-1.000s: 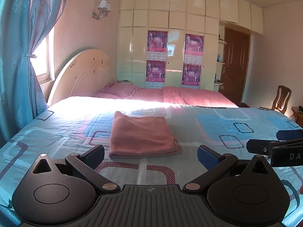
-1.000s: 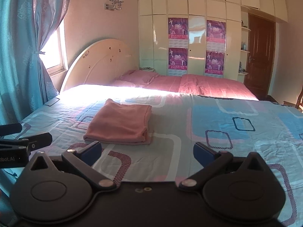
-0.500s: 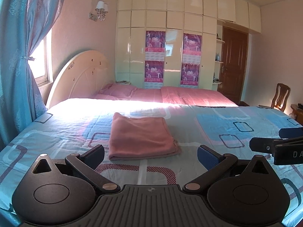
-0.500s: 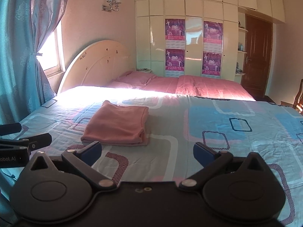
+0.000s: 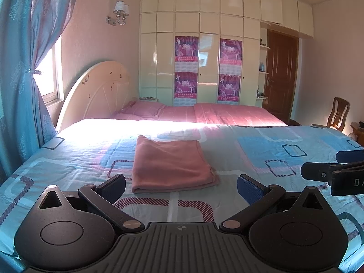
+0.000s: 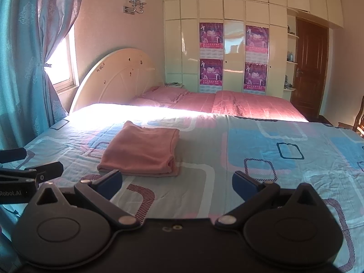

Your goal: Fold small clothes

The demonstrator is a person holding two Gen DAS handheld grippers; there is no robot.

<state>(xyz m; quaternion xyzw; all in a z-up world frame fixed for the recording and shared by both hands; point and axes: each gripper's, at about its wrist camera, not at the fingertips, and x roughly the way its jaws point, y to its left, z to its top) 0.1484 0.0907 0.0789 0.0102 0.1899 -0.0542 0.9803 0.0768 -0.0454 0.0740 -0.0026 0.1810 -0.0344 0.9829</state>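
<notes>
A pink garment lies folded into a neat rectangle on the blue patterned bedspread. It also shows in the right wrist view. My left gripper is open and empty, held above the bed just in front of the garment's near edge. My right gripper is open and empty, near the garment's near right corner. Each gripper shows at the edge of the other's view: the right one and the left one.
A pink-covered bed stands behind, with a cream headboard and a wardrobe. Blue curtains hang at the left by the window. A wooden chair and a brown door are at the right.
Both grippers have lifted and drawn back slightly from the folded garment. The garment has not moved.
</notes>
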